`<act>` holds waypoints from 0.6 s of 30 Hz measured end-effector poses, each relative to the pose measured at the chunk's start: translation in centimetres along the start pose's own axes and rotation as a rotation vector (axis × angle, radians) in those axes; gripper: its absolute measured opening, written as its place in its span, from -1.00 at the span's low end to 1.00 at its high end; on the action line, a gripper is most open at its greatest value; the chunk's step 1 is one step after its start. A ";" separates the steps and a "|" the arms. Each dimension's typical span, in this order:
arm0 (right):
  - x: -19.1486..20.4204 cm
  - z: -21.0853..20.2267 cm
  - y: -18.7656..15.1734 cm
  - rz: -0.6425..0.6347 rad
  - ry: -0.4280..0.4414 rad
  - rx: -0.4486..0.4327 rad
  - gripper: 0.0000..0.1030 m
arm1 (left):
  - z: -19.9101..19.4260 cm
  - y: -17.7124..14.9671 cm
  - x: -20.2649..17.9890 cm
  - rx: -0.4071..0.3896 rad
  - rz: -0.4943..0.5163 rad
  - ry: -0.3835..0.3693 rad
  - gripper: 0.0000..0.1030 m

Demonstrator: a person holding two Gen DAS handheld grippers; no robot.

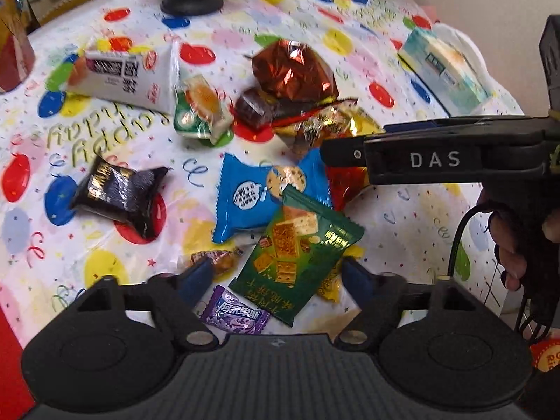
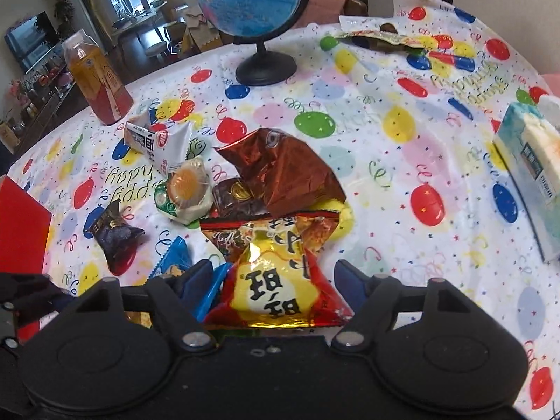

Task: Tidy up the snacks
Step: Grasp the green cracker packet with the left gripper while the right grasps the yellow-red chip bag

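Two wrist views, taken in turn. Left wrist view: left gripper (image 1: 280, 276) points steeply down at the balloon-print tablecloth (image 1: 402, 217), blue fingers (image 1: 196, 276) apart on either side of the green cracker packet (image 1: 301, 255); pads not seen pressing it, so jaws read as spread with the packet between them. Packet is a flat glossy foil rectangle with crimped ends, long axis running diagonally from lower left to upper right, its upper end overlapping the blue cookie packet (image 1: 252, 199). Purple candy wrapper (image 1: 238, 315) lies just beside the left finger, small and crinkled. Black wrapped snack (image 1: 119, 192) sits well apart to the left; bronze foil bag (image 1: 294, 70) further up, creased and shiny. Right gripper (image 1: 437, 154) enters from the right edge, lying across the frame, a hand (image 1: 511, 241) wrapped round its grip. Right wrist view: right gripper (image 2: 276, 280) likewise tilted steeply down, fingers apart, straddling the red-and-yellow snack bag (image 2: 276, 280); contact with the pads cannot be told. Bag is puffy metallic foil, long axis running away from the camera, far crimped end touching the bronze foil bag. Globe (image 2: 253, 3) on a black round base stands at the far table edge; bottle (image 2: 96, 80) upright at the left; tissue pack (image 2: 528, 178) near the right edge, soft plastic.
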State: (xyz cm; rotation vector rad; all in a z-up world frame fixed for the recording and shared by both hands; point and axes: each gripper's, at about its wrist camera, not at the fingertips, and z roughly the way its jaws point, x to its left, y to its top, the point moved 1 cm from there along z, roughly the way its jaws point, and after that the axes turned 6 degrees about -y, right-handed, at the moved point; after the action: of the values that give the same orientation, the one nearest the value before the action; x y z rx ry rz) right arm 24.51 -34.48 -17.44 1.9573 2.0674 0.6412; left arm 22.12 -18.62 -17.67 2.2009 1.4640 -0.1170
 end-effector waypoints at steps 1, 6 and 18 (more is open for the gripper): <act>0.1 0.2 0.0 0.001 -0.001 0.004 0.44 | 0.2 0.0 0.0 0.007 0.007 -0.007 0.38; 0.3 0.3 -0.1 0.006 -0.005 0.008 0.40 | 0.7 0.5 -0.3 0.015 0.043 -0.023 0.22; -0.6 -1.4 -0.7 0.062 -0.001 -0.020 -0.07 | -0.9 0.2 0.0 -0.029 -0.027 0.026 -0.08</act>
State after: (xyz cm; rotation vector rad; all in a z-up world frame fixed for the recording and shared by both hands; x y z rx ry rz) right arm 23.33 -35.34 -16.67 2.0172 1.9990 0.6703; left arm 22.14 -18.27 -16.78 2.1672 1.5003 -0.0759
